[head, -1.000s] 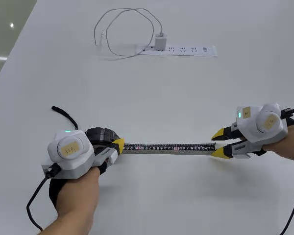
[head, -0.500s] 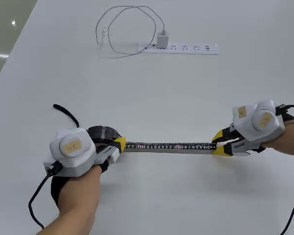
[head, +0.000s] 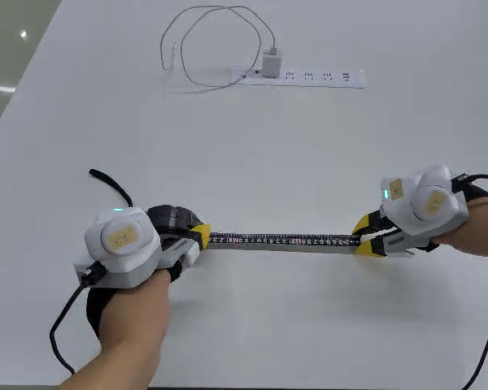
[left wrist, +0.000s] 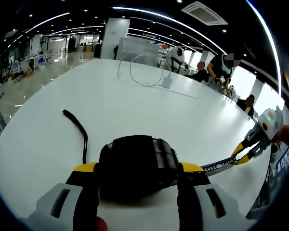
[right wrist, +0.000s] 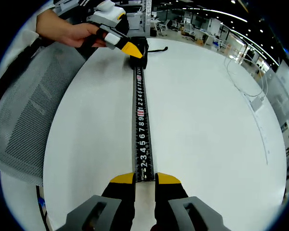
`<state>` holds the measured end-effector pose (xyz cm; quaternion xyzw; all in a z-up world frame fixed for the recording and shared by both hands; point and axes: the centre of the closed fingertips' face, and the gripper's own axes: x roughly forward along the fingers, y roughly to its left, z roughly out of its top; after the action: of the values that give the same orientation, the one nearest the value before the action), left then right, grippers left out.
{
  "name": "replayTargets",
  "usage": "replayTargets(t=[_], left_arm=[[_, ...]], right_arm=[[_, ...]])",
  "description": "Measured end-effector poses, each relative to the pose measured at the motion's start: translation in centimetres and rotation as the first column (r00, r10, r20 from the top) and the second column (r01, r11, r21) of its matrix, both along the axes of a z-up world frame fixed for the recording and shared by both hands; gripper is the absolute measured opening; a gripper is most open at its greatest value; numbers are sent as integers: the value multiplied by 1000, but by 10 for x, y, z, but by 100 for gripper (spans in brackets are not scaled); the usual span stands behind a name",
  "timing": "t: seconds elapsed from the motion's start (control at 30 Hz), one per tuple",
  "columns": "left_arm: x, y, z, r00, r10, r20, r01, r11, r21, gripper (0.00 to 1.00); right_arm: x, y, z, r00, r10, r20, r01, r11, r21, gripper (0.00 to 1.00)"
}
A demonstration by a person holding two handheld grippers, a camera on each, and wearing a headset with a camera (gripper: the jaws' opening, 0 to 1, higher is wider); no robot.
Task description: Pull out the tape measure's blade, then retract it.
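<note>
A black tape measure case [head: 172, 221] rests on the white table [head: 252, 162], and my left gripper [head: 189, 246] is shut around it. In the left gripper view the case [left wrist: 137, 159] sits between the yellow-tipped jaws of my left gripper [left wrist: 137, 169]. The blade [head: 281, 240] is pulled out to the right, low over the table. My right gripper [head: 362, 237] is shut on the blade's end. The right gripper view has the numbered blade [right wrist: 141, 115] running from my right gripper [right wrist: 145, 179] back to the case [right wrist: 140, 45].
A white power strip [head: 309, 78] with a plugged charger [head: 270, 63] and a looped cable [head: 203, 41] lies at the table's far side. The case's black strap [head: 110, 185] trails to the left. A mesh chair [right wrist: 19, 120] stands beside the table. People sit in the distance [left wrist: 202, 72].
The head camera has shifted a little. The right gripper has tilted slightly and edged left. The blade's pulled-out length looks about the same, and the left gripper still holds the case.
</note>
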<state>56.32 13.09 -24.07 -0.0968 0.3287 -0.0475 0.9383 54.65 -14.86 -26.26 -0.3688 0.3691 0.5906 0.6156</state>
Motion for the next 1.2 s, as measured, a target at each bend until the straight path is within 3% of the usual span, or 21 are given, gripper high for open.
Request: replayTargets(t=[1.2], left_arm=[[-1, 0, -1, 999, -34, -43, 34, 999, 5, 59]], right_arm=[[2, 3, -2, 1000, 11, 5, -11, 999, -36, 8]])
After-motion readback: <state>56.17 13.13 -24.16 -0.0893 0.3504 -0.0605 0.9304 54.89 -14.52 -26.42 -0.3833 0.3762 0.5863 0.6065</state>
